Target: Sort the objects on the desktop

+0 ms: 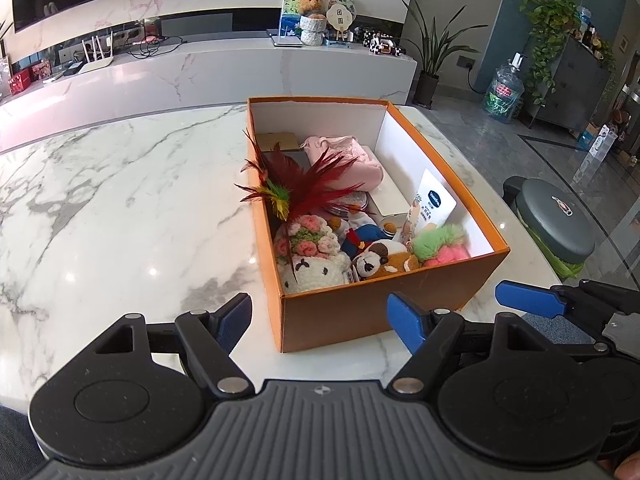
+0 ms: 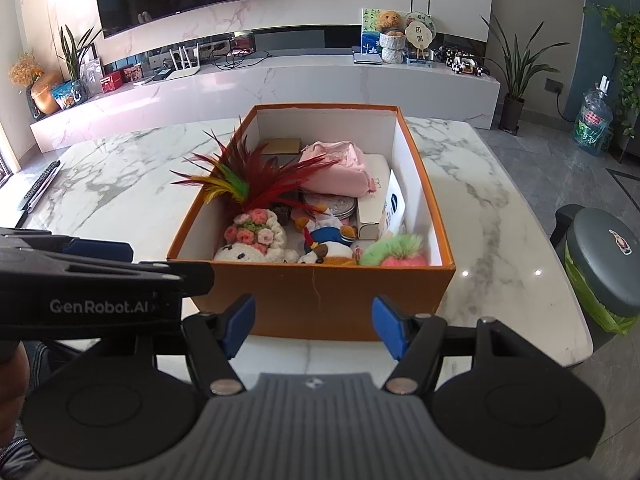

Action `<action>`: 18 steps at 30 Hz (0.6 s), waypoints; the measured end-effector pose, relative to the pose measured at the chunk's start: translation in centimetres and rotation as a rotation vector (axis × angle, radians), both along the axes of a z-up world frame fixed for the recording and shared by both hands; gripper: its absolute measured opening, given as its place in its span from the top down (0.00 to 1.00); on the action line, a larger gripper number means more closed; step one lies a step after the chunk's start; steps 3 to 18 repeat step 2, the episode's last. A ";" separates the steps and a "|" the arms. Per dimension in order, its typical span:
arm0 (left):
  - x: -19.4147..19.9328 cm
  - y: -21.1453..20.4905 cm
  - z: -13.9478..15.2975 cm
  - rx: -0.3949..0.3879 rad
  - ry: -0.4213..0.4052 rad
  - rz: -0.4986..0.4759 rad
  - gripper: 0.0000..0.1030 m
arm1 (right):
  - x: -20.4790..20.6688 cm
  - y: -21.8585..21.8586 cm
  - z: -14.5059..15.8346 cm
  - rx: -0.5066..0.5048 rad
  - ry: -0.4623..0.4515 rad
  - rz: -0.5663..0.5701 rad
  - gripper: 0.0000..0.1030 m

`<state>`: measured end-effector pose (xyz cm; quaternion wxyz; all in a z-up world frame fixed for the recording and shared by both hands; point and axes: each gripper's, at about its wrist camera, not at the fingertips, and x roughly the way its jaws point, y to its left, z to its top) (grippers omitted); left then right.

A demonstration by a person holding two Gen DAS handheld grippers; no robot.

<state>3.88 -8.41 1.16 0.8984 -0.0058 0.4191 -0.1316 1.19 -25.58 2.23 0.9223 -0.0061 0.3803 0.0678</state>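
Note:
An orange cardboard box point(image 1: 360, 312) point(image 2: 320, 296) stands on the marble table point(image 1: 120, 208) point(image 2: 480, 184). It holds a red feather toy point(image 1: 304, 184) point(image 2: 260, 176), a pink cloth point(image 1: 352, 156) point(image 2: 340, 168), a crocheted white doll point(image 1: 312, 256) point(image 2: 256, 240), plush toys point(image 1: 380, 260) point(image 2: 328, 240), a green-pink pompom point(image 1: 440, 244) point(image 2: 396, 252) and a cream tube point(image 1: 430, 204). My left gripper point(image 1: 320, 320) is open and empty in front of the box. My right gripper point(image 2: 314, 326) is open and empty at the box's near wall; it also shows in the left wrist view point(image 1: 528, 300).
A grey stool point(image 1: 556, 224) point(image 2: 608, 256) stands right of the table. A keyboard point(image 2: 40, 188) lies at the table's far left edge. A marble TV bench point(image 2: 280, 80) with ornaments runs behind. A water bottle point(image 2: 592, 120) stands on the floor.

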 end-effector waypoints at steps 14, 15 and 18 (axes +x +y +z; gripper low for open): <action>0.0 0.0 0.0 0.000 0.000 0.003 0.15 | 0.0 0.0 0.0 0.000 0.000 0.000 0.34; 0.0 0.0 0.0 0.000 0.000 0.003 0.15 | 0.0 0.0 0.0 0.000 0.000 0.000 0.34; 0.0 0.0 0.0 0.000 0.000 0.003 0.15 | 0.0 0.0 0.0 0.000 0.000 0.000 0.34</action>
